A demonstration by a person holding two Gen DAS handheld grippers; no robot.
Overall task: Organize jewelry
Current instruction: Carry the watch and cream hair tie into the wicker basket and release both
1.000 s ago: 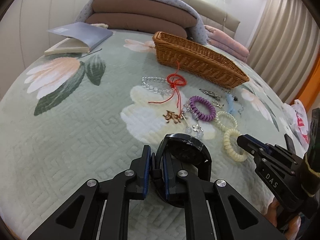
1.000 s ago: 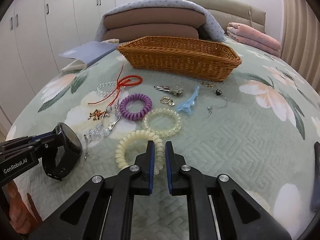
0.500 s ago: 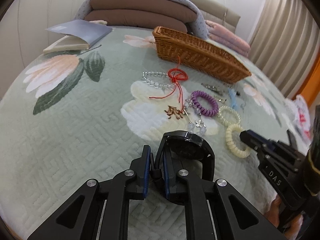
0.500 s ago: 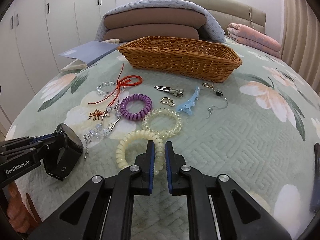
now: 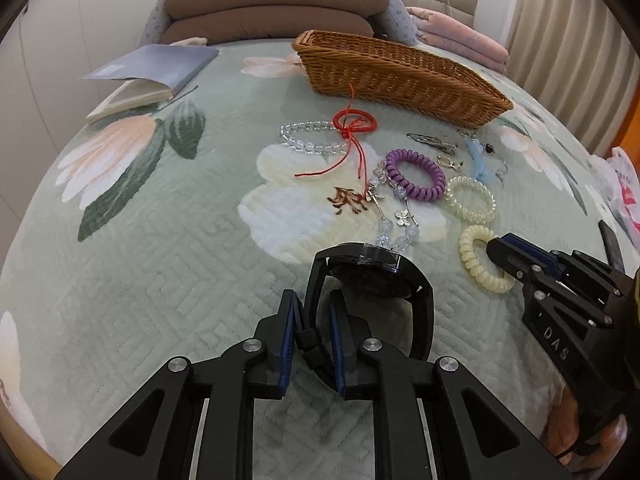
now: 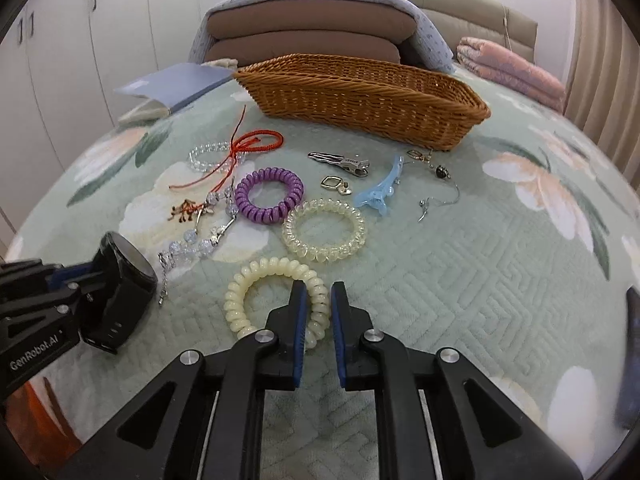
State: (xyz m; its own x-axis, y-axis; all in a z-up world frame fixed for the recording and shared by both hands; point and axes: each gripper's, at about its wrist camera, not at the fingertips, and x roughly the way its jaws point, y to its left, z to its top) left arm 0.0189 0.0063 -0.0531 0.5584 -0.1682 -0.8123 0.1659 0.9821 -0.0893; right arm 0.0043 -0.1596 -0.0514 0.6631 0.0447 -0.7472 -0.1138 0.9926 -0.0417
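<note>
Your black watch (image 5: 372, 280) sits with its strap between the pads of your left gripper (image 5: 312, 332), on the side of the jewelry spread farthest from the wicker basket (image 5: 400, 76). Those jaws are narrow and easing open, the strap still between them with a little slack showing, so I judge the grip is loosening. The cream coil hair tie (image 6: 276, 296) lies flat on the bed, also on the far side from the basket; its near rim runs between the pads of your right gripper (image 6: 318, 320), whose jaws are narrow too and look pressed on the coil. The basket's long axis runs across your view, beyond the purple coil tie (image 6: 268, 196) and the clear coil tie (image 6: 324, 230). From both grippers it lies straight ahead past the spread, and neither hand looks clearly nearer.
</note>
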